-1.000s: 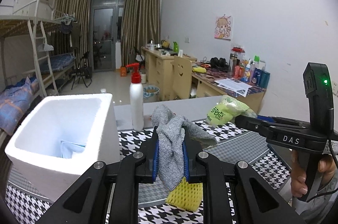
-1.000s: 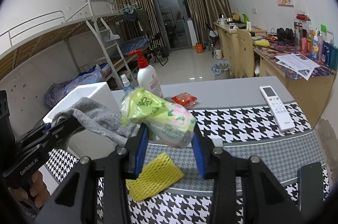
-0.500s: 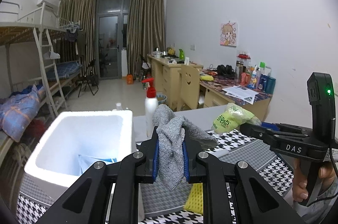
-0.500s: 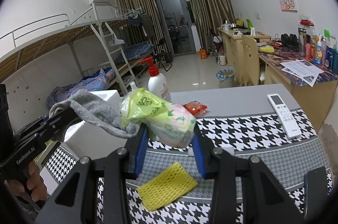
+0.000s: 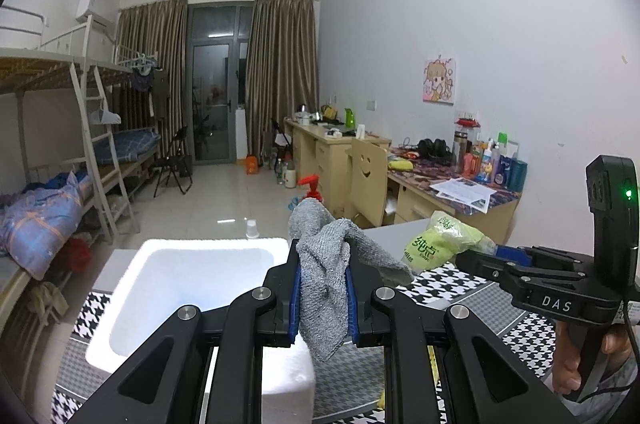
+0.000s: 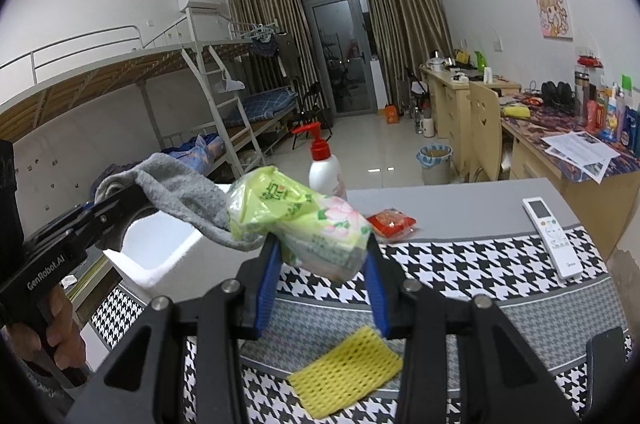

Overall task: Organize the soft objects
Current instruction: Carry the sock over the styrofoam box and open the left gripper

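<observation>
Both grippers risen, one cloth (image 5: 322,284), one tissue pack (image 6: 316,224)

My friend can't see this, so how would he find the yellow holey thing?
Find the table with the black-and-white houndstooth cloth. On the near part of it, just below the right gripper holding the green tissue pack, lies the yellow mesh sponge. It is the only flat yellow thing there, lying loose with nothing holding it.

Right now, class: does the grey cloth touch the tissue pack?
Touching. In the right wrist view the hanging end of the grey cloth lies against the left edge of the tissue pack, with no gap between them; the left wrist view hides that spot.
</observation>
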`<state>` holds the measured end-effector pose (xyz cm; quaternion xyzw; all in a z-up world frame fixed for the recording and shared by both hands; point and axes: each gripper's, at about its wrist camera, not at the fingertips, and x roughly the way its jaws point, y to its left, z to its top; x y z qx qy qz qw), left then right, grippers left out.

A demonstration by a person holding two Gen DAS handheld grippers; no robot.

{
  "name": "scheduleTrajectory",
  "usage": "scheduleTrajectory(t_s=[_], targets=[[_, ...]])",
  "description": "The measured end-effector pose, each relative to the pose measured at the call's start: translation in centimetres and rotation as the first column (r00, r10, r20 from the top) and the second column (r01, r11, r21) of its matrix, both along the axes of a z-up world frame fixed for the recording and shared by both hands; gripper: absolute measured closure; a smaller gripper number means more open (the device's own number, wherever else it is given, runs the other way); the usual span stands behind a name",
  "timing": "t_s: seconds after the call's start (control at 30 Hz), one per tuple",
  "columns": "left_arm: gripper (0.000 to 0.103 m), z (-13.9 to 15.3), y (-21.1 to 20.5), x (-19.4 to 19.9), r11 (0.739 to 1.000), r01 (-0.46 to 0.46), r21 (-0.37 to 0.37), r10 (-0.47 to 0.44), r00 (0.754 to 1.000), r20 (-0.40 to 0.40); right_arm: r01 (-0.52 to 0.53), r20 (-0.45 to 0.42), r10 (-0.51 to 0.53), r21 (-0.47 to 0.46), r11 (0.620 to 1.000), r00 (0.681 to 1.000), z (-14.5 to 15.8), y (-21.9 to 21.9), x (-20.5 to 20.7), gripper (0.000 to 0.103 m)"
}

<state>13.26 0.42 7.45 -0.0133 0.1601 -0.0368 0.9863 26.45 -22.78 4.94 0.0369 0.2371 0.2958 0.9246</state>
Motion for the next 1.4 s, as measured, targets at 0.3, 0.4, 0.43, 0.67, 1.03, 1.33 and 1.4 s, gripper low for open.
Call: scheduleTrajectory(t_s=[0.3,0.4,0.43,0.67,1.03,1.33,1.4], targets=[[0.084,0.6,1.3,-0.5,1.0,-0.031,-0.008,0.031,0.999,0.028,-0.02,0.018,0.02,-0.003,1.0,1.0,0.7,1.7,-0.4,0.059],[0.084,0.6,1.9,-0.6,0.999,-0.046,-0.011,0.046,0.998,0.034,-0.027,0.023,0.028,-0.006,1.0,0.999,0.8,2.2,-0.2,0.059],[0.084,0.6,2.1,-0.6,0.999,-0.051,-0.012,0.051,0.998,0.037,-0.029,0.025,0.029,-0.006,1.0,0.999,0.9,2.2,-0.3,0.059],[0.084,0.7,3.2,-0.7,0.996,-0.089,-0.017,0.09,0.995,0.04,-0.05,0.029,0.05,-0.011,0.999,0.998,0.9,3.4,-0.5,0.059],[0.084,0.6,5.5,-0.3,0.985,-0.17,-0.035,0.171,0.985,0.033,-0.091,0.023,0.092,-0.02,0.996,0.996,1.0,5.9,-0.5,0.059],[0.084,0.1,7.1,0.6,0.974,-0.225,-0.039,0.225,0.974,0.0,-0.115,0.026,0.115,-0.031,0.993,0.993,1.1,7.1,-0.5,0.059],[0.084,-0.2,7.5,0.9,0.971,-0.235,-0.042,0.235,0.972,-0.007,-0.115,0.021,0.116,-0.035,0.993,0.993,1.0,7.4,-0.4,0.059]])
